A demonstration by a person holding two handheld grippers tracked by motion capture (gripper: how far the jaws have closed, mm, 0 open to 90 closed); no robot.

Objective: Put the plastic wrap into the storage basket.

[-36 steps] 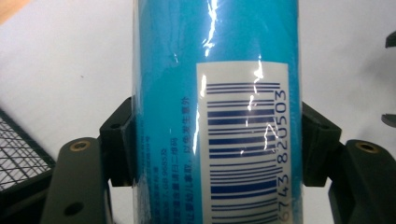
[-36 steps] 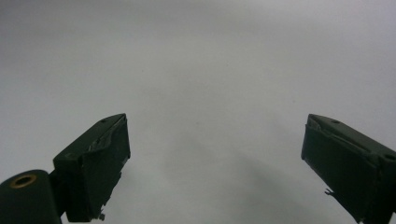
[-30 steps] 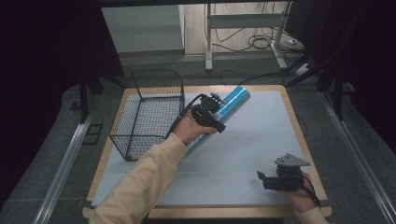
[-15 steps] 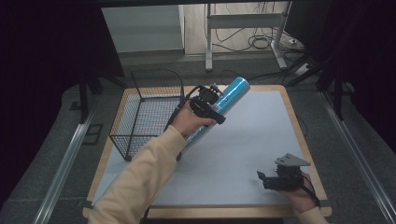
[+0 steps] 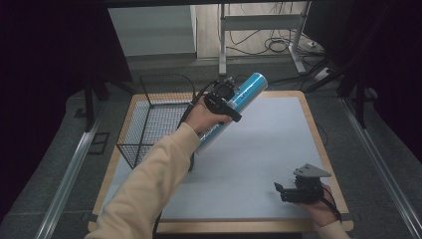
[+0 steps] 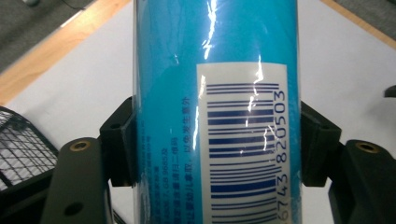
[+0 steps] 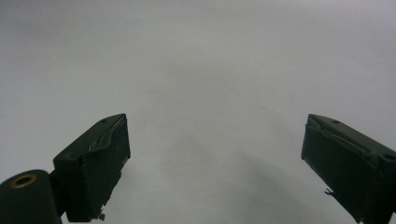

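The left tool (image 5: 225,97) held the blue tube (image 5: 234,107) clamped between its jaws, lifted above the surface's far edge beside the wire basket (image 5: 149,119). Placing it seemingly remained undone. The right tool (image 5: 293,191) rested wide apart near the right corner, empty.

Blue cylindrical can (image 6: 215,93): white barcode label (image 6: 243,140) on its side, digits beside the bars read "6743 820503", running lengthwise along the can. Left of the label, small dark print in Chinese characters plus some digits, too blurred to read.
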